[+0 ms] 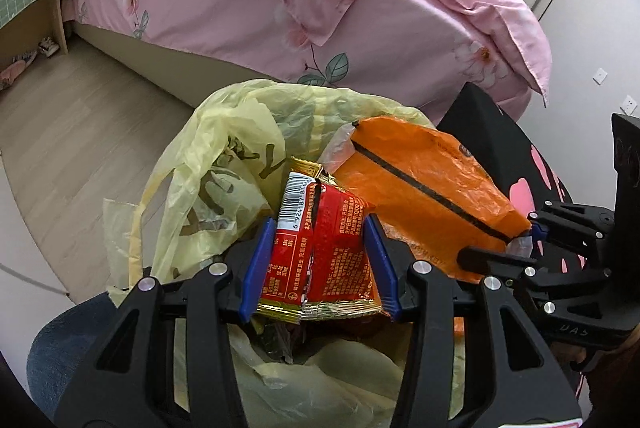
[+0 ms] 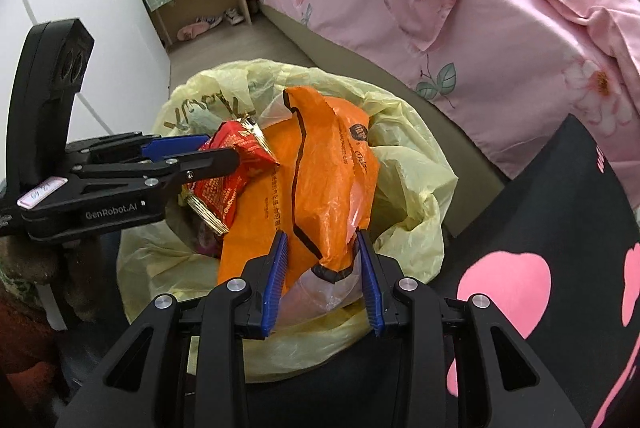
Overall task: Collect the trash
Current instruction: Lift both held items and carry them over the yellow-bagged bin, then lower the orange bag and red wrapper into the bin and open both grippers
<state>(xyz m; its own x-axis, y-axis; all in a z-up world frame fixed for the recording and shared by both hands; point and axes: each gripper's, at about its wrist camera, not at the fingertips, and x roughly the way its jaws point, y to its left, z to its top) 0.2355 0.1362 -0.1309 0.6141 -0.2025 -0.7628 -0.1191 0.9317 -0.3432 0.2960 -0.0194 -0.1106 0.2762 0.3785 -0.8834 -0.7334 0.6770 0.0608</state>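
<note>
The left gripper has its jaws clenched on a red snack wrapper, the blue pads pressing both long edges so the flat foil packet stands pinched between them. It hangs at the centre of the left wrist view, directly over the mouth of the yellow bin liner, which is presumably why it is carried at a downward tilt: let go from here, it should fall into the bag, not onto the wooden floor.

The right gripper grasps an orange plastic bag by its lower crumpled end, with a clear film bunched between the pads. The rest of that bag lies draped over the liner's opening at the middle of the right wrist view, touching the red wrapper's side. Holding it by one end looks like a way to feed a limp, wide sheet into the bin lengthwise.

The liner's rim is folded outward over a bin I cannot see clearly, keeping the mouth spread. The pink floral bed fills the upper part of both views, well apart from the trash.
</note>
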